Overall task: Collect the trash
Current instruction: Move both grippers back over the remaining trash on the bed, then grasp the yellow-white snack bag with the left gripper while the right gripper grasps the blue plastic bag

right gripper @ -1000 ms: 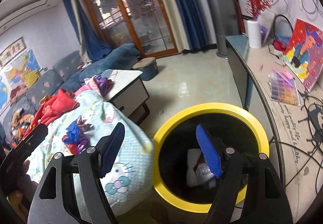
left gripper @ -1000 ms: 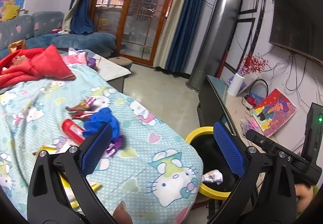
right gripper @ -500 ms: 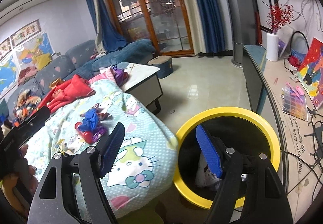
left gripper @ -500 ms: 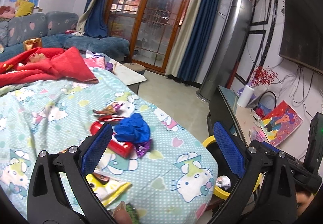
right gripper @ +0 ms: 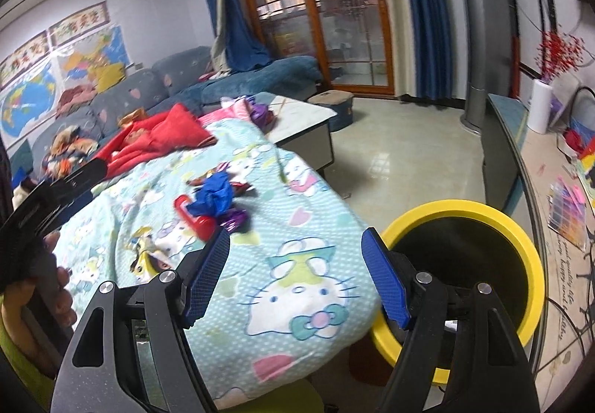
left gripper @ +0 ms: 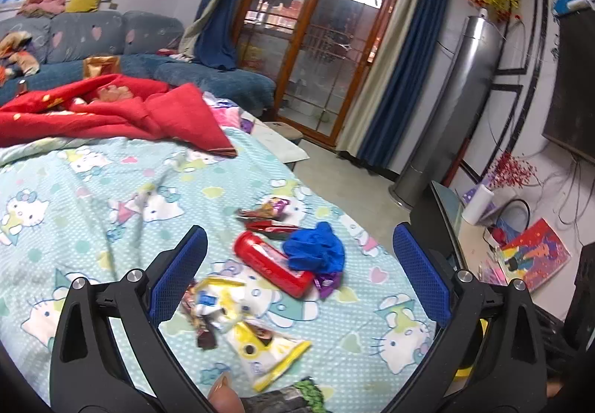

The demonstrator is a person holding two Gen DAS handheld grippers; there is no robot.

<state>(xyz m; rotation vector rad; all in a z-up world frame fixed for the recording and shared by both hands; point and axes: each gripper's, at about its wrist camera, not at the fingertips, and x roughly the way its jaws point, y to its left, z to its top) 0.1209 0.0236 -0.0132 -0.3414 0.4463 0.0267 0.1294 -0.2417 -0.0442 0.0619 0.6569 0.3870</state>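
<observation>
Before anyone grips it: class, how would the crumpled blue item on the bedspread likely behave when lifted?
The blue item looks bunched and creased, so probably floppy and light. It drapes over the red tube, so lifting may nudge that, which might roll.

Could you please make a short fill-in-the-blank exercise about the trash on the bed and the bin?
1. The bin has a rim of ____ colour.
2. The crumpled blue trash lies partly on a ____ tube.
3. Both the left claw and the right claw are ____ and hold nothing.
4. The bin stands on the floor beside the ____.

Missing words: yellow; red; open; bed
</observation>
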